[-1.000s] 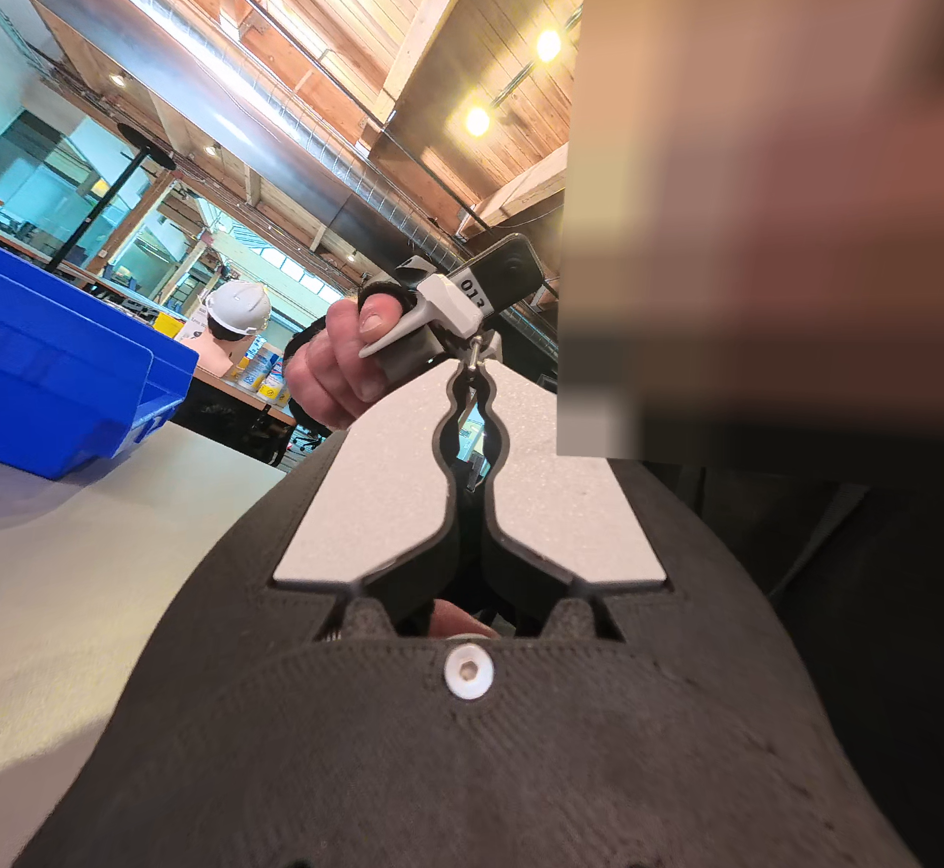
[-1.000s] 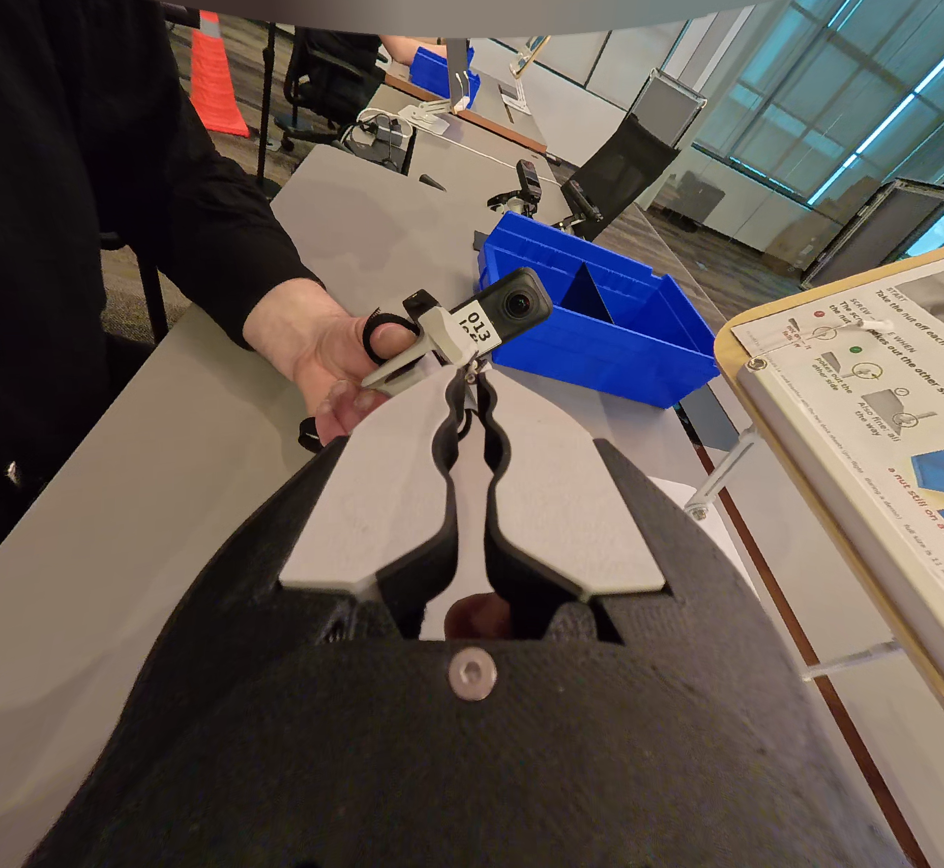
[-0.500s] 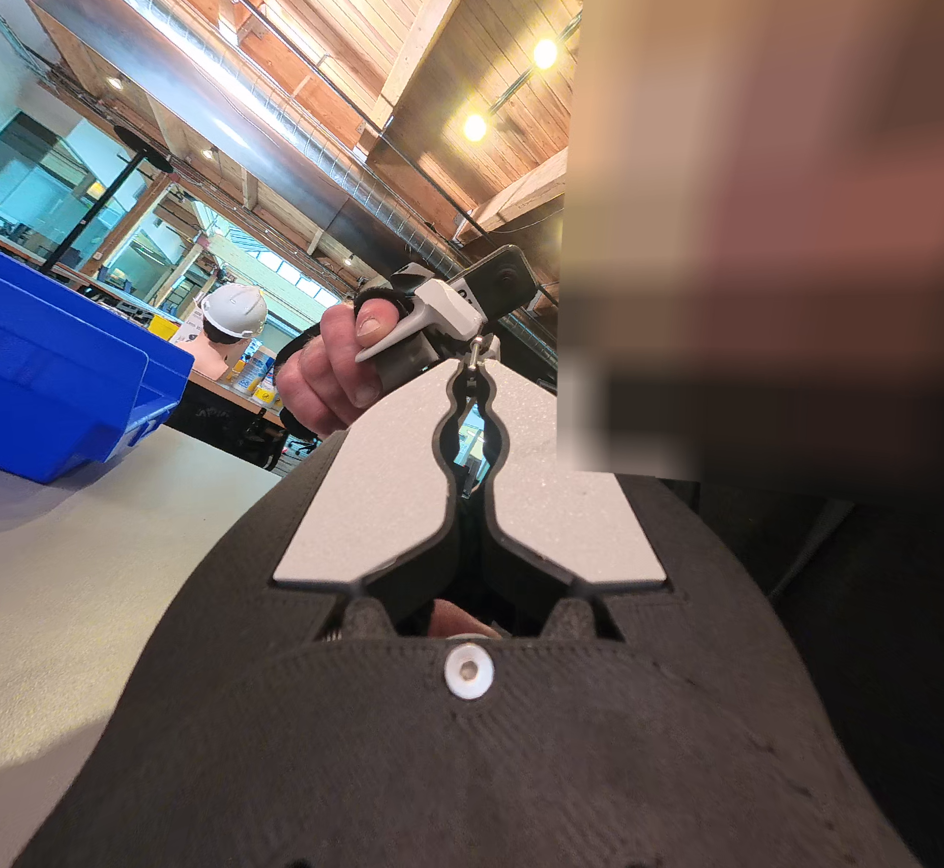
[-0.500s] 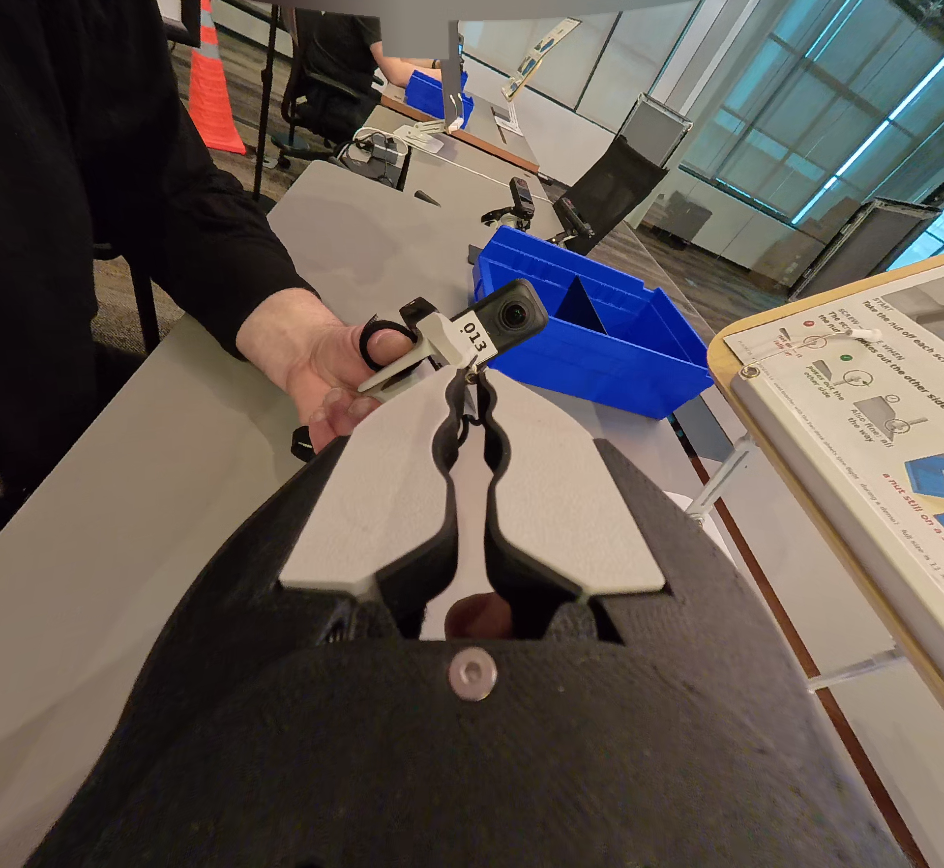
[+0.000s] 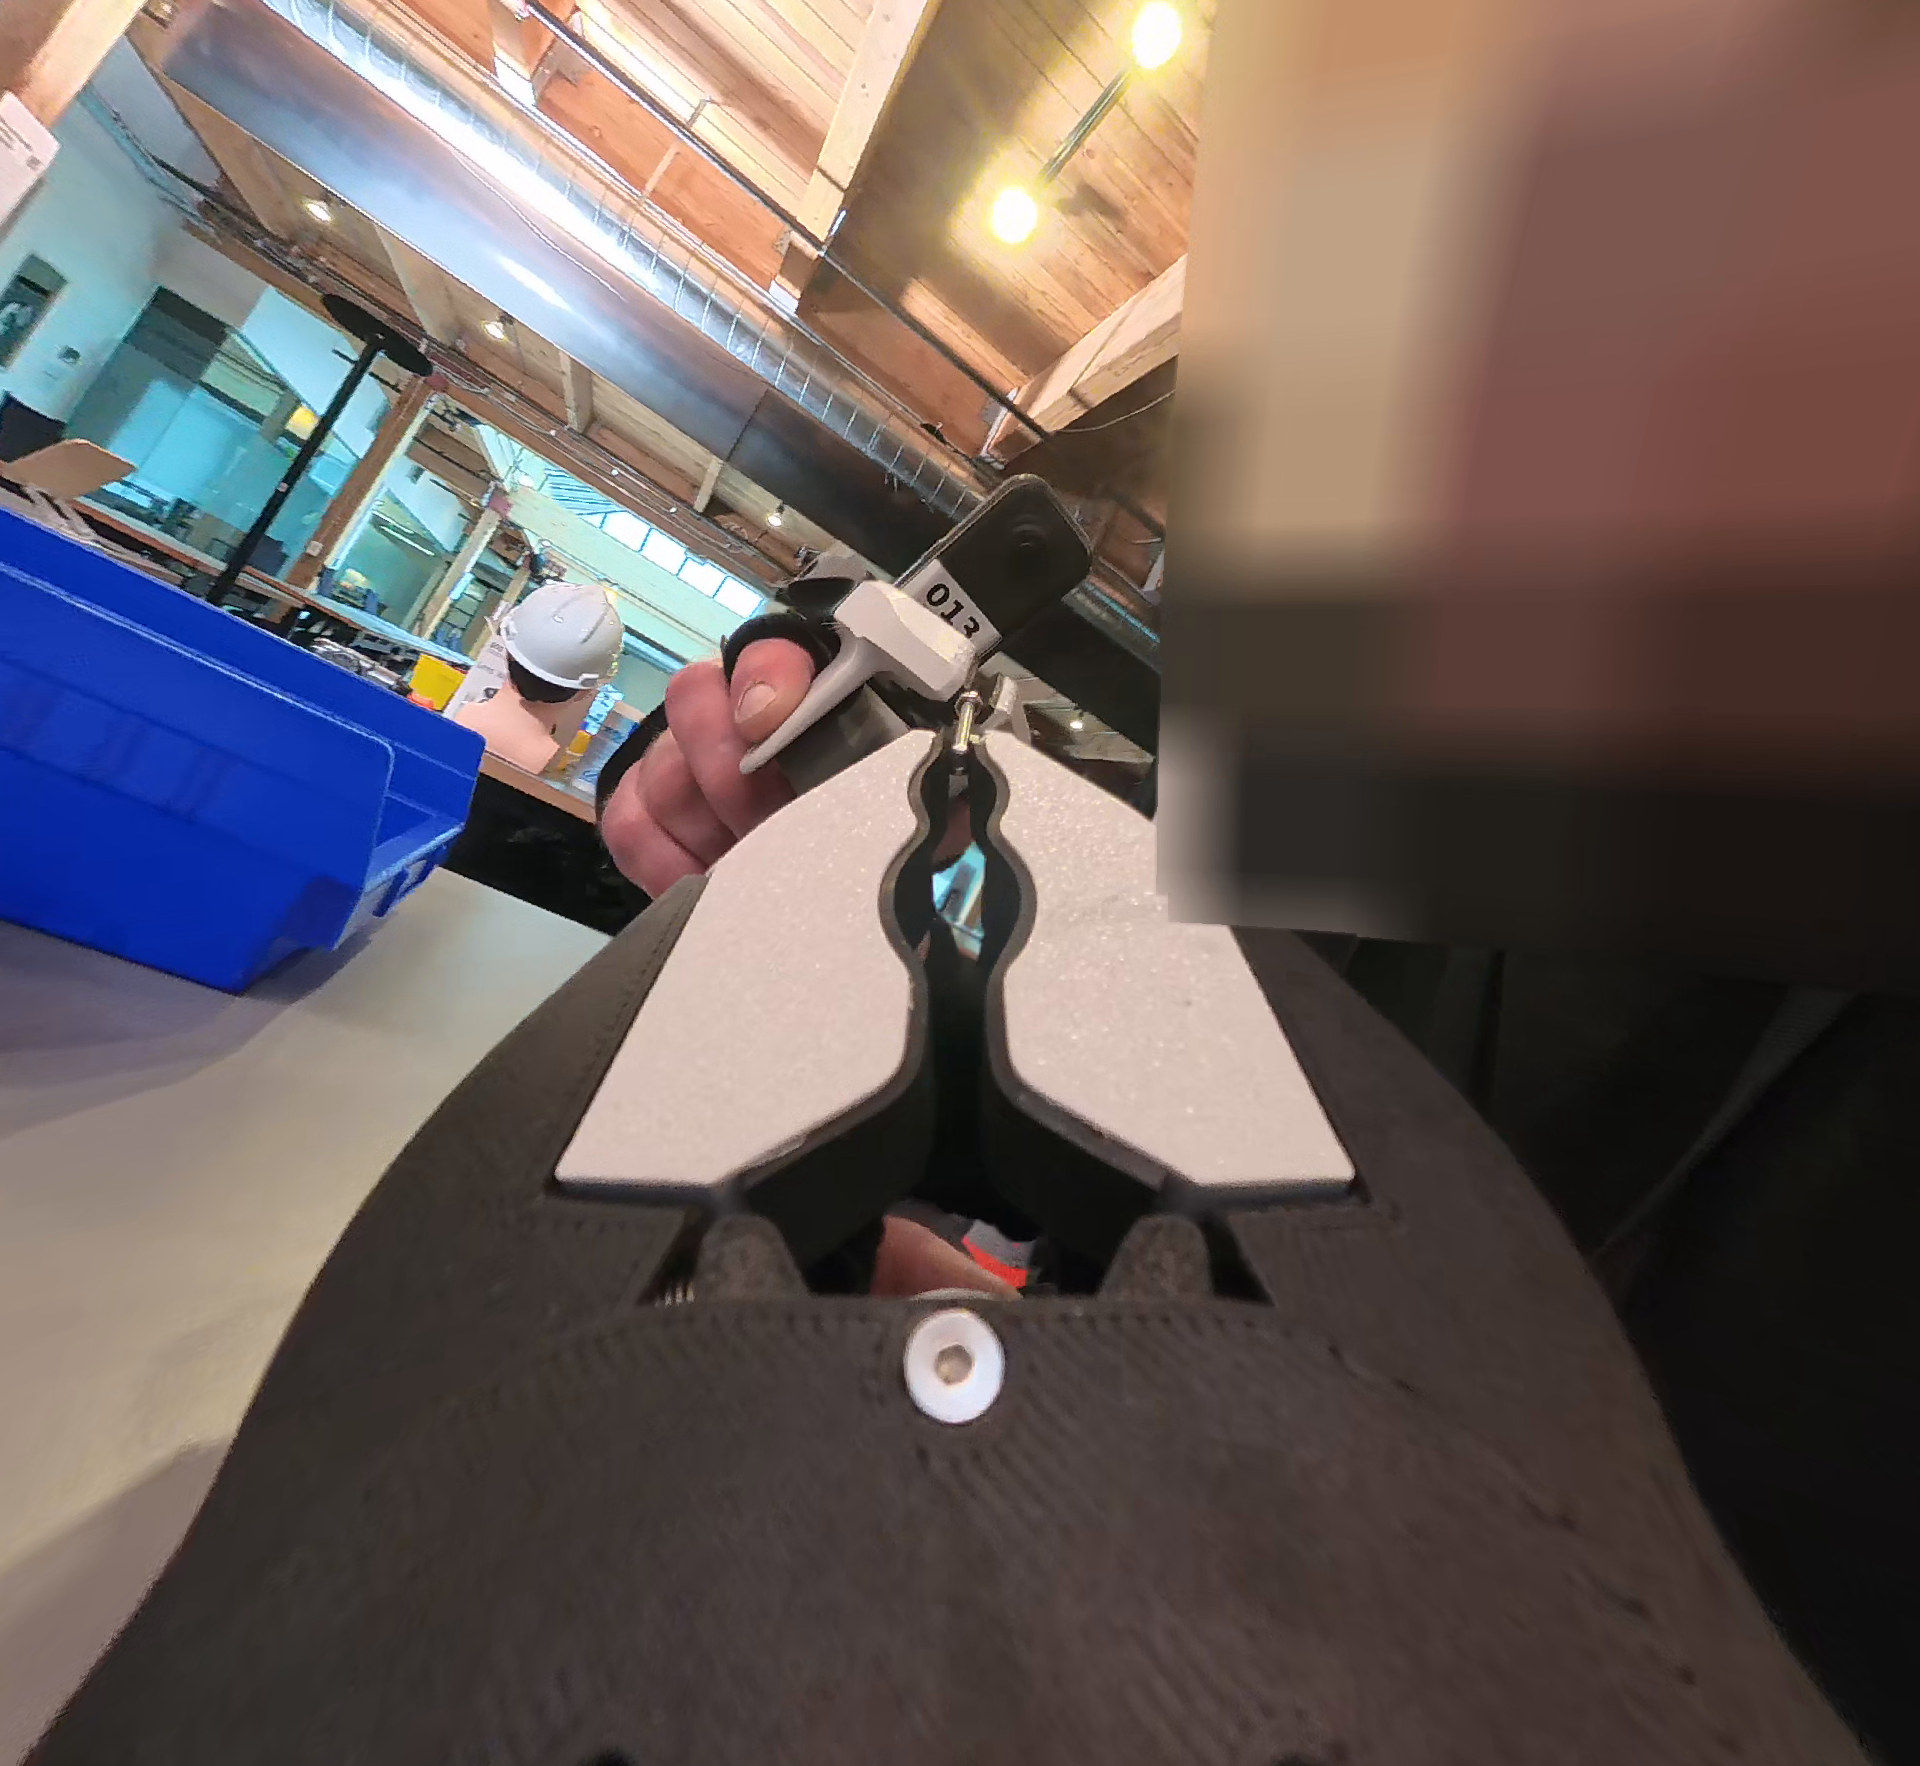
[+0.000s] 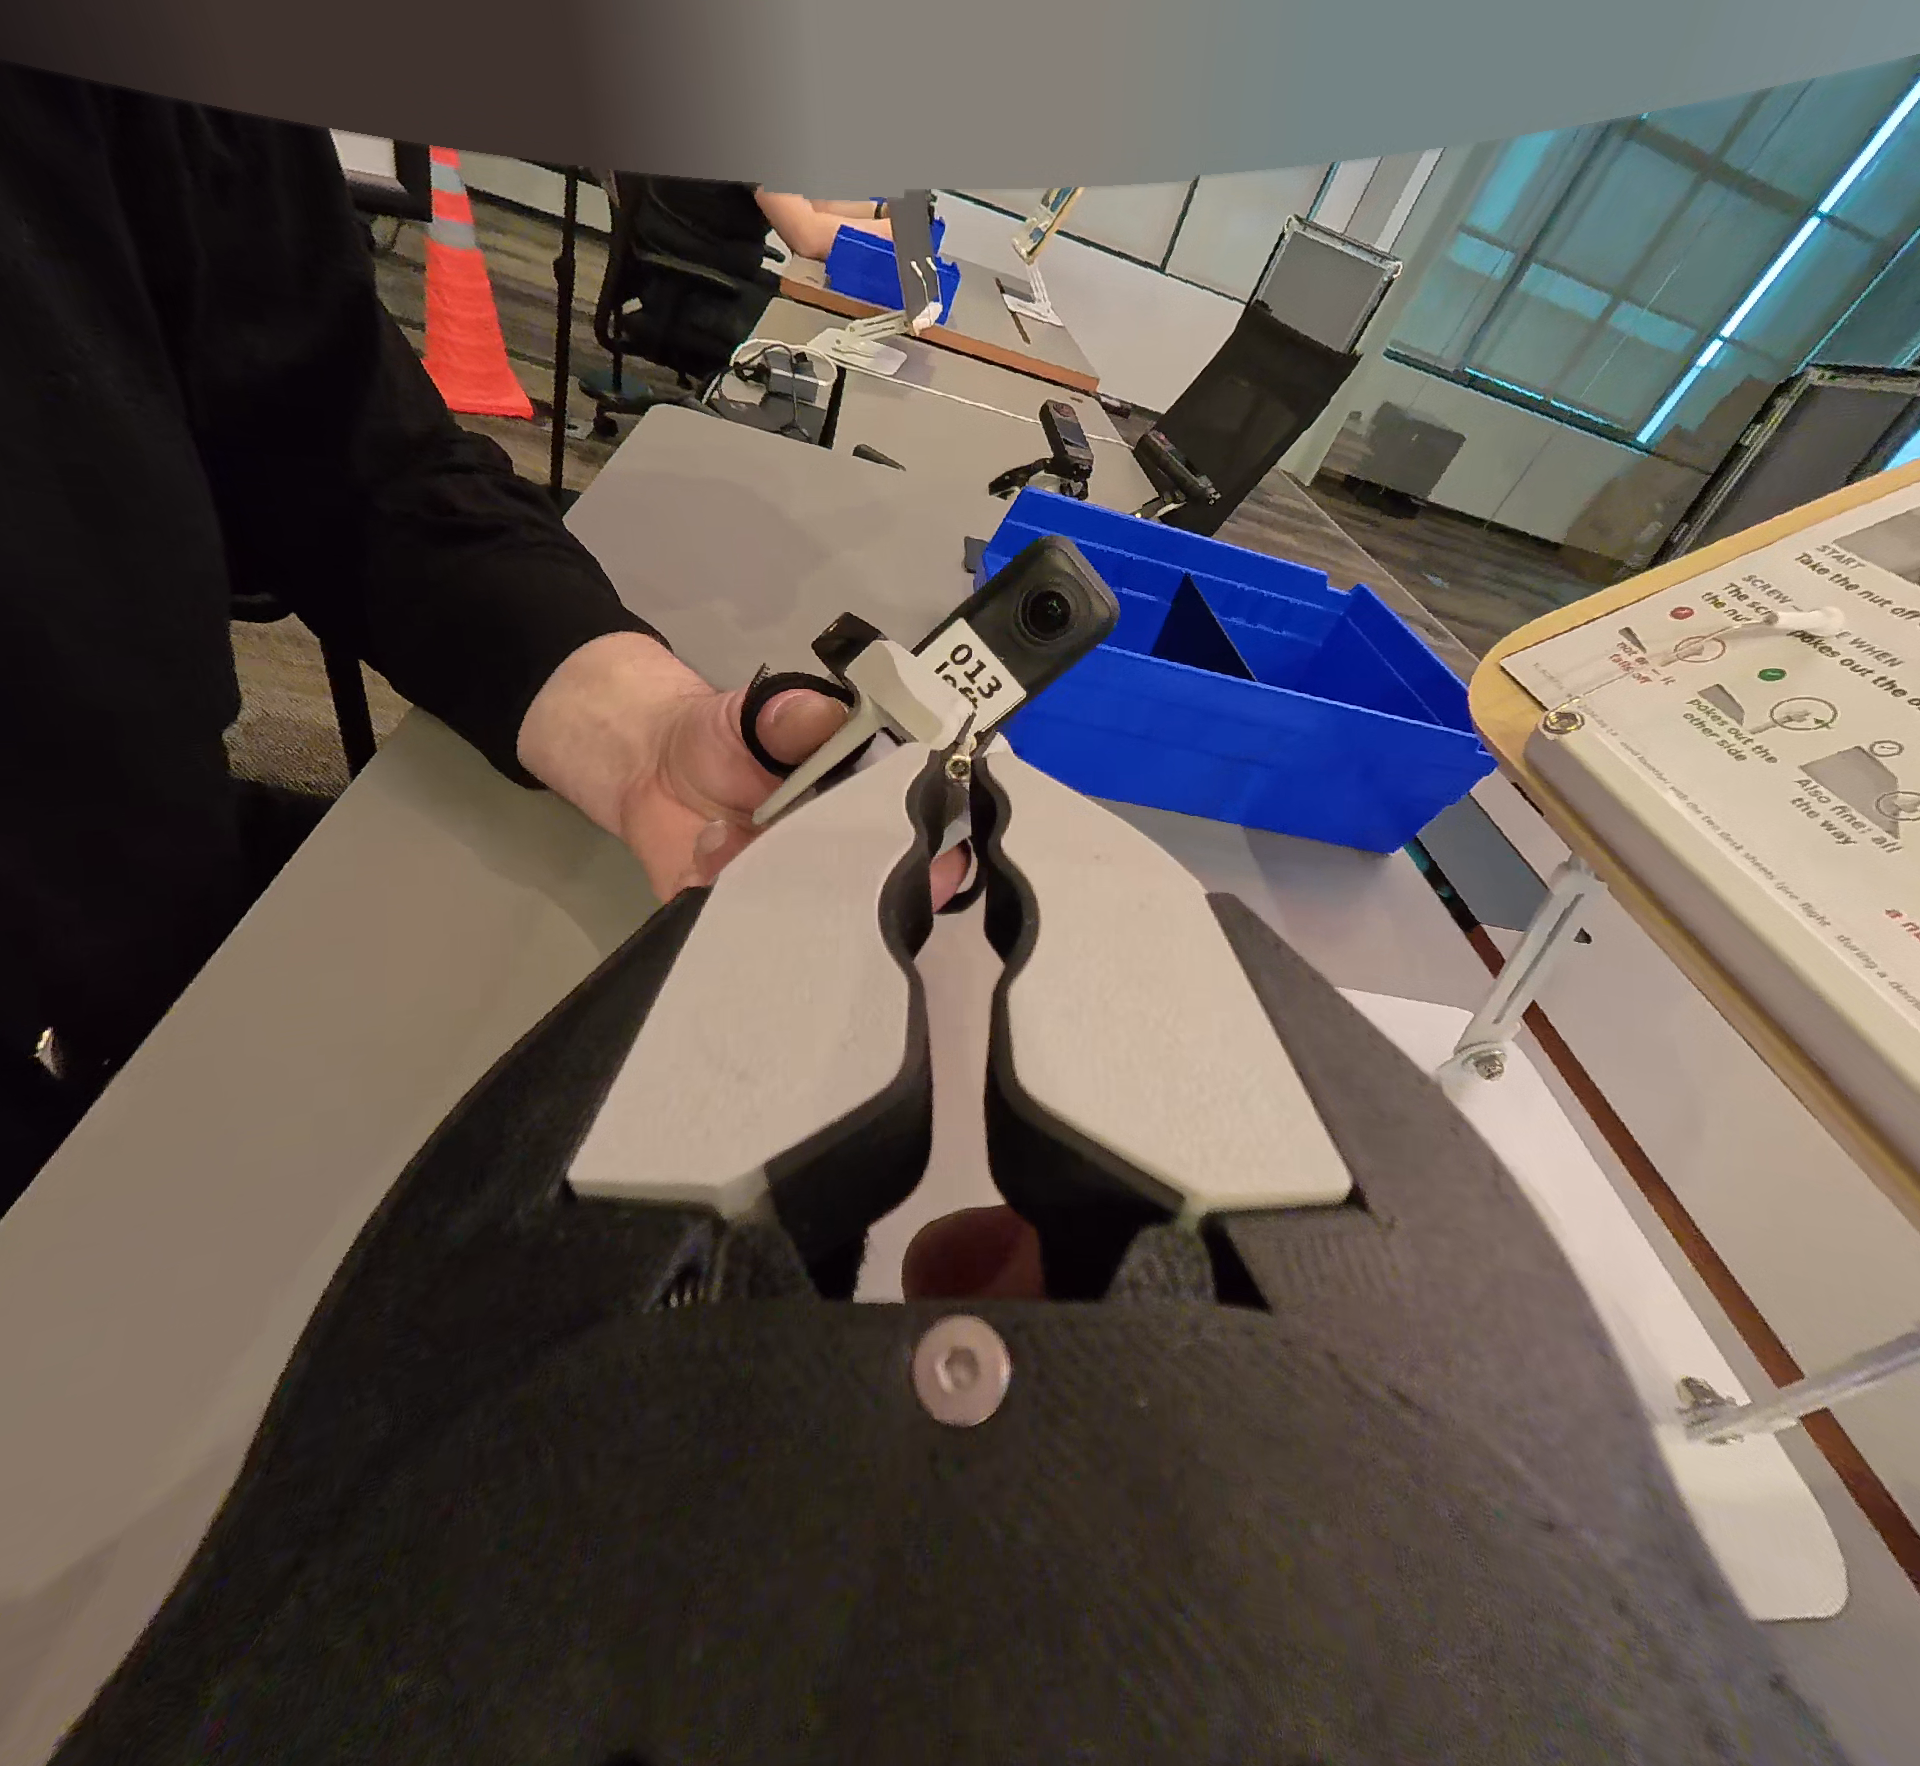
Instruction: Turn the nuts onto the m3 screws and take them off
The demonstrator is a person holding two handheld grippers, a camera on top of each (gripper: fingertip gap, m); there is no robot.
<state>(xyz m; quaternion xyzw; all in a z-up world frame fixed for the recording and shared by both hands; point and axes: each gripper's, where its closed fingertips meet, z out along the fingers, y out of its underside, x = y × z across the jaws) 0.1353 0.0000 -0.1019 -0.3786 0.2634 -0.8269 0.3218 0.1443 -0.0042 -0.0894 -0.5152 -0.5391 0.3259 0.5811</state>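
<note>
My two grippers meet tip to tip above the grey table [image 6: 312, 1041]. My left gripper [image 5: 954, 766] is shut on a small silver m3 screw [image 5: 964, 731] that sticks out from its tips. My right gripper [image 6: 954, 773] is shut on the small nut [image 6: 956, 764] at its tips, with the thin screw shaft running on into the other gripper. Each view shows the opposite gripper, with its black camera and a hand on its handle: the right gripper [image 5: 914, 667] in the left wrist view, the left gripper [image 6: 935, 677] in the right wrist view.
A blue bin [image 6: 1247, 708] stands on the table behind the grippers; it also shows in the left wrist view [image 5: 187, 781]. A wooden-edged instruction board [image 6: 1714, 781] on clear standoffs rises at the right, over a white sheet [image 6: 1558, 1145]. A black-sleeved arm [image 6: 364, 573] is at the left. My left and right fingertips are right by each other.
Both grippers stay shut and joined at the tips. They have tilted and turned a little about the screw; the opposite gripper's camera has swung in both views.
</note>
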